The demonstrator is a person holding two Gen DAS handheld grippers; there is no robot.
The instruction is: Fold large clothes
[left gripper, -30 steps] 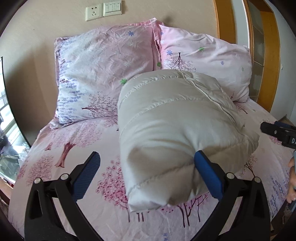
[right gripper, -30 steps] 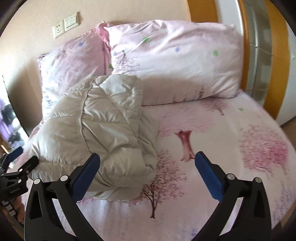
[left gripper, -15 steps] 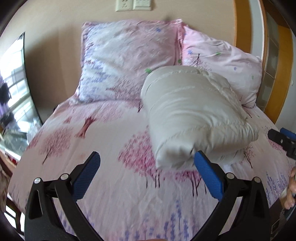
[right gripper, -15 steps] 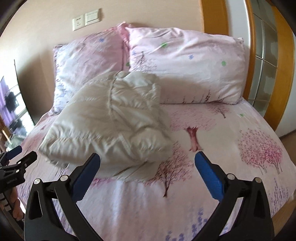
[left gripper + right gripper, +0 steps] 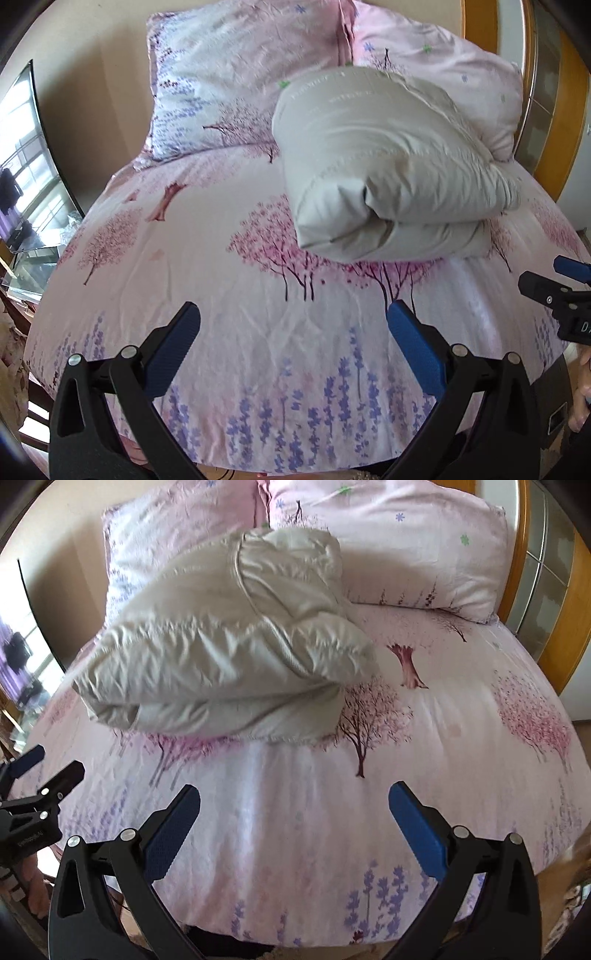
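A cream quilted puffer jacket [image 5: 388,162] lies folded into a thick bundle in the middle of the bed, near the pillows; it also shows in the right wrist view [image 5: 229,642]. My left gripper [image 5: 291,332] is open and empty, held over the foot of the bed well short of the jacket. My right gripper [image 5: 293,812] is open and empty, also back over the foot of the bed. Each gripper shows at the edge of the other's view, the right one [image 5: 557,291] and the left one [image 5: 40,779].
The bed sheet [image 5: 229,302] is pink with tree and lavender prints. Two matching pillows [image 5: 240,74] [image 5: 406,542] lean on the wall at the head. A wooden frame [image 5: 546,602] runs along the right side. A window and furniture [image 5: 26,177] lie to the left.
Both grippers have pulled back from the folded jacket toward the foot of the bed. The jacket stays on the bed, now farther away in both views.
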